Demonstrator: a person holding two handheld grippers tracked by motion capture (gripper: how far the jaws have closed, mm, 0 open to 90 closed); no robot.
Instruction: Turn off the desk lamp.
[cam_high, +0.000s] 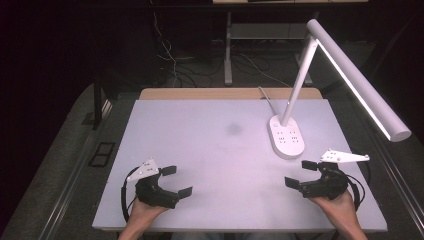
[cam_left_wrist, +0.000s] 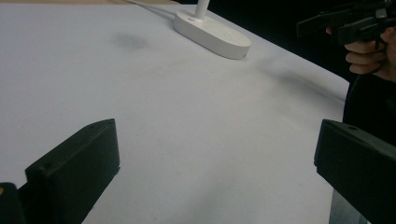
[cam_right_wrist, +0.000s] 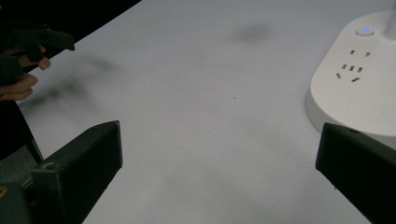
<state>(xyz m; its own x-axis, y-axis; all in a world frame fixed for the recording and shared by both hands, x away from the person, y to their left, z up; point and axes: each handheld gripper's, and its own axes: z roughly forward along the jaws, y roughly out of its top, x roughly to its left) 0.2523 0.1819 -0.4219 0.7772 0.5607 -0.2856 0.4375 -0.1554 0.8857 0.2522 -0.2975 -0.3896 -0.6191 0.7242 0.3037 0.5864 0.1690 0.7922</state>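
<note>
Both grippers hover low over the near part of a white table (cam_high: 220, 150). My left gripper (cam_high: 176, 180) is at the near left, held in a hand, jaws spread wide with nothing between them. My right gripper (cam_high: 300, 173) is at the near right, also open and empty. In the left gripper view its own jaws frame bare table, its gripper point (cam_left_wrist: 217, 158), and the right gripper (cam_left_wrist: 348, 21) shows far off at the upper right. In the right gripper view, my right gripper (cam_right_wrist: 219, 161) frames bare table and the left gripper (cam_right_wrist: 35, 42) sits at the upper left.
A white desk lamp stands at the back right, its oval base (cam_high: 286, 136) carrying sockets and a lit blue button (cam_right_wrist: 364, 31), close beside my right gripper. Its lit bar (cam_high: 360, 82) reaches out over the right edge. A faint dark smudge (cam_high: 233, 129) marks the table's middle.
</note>
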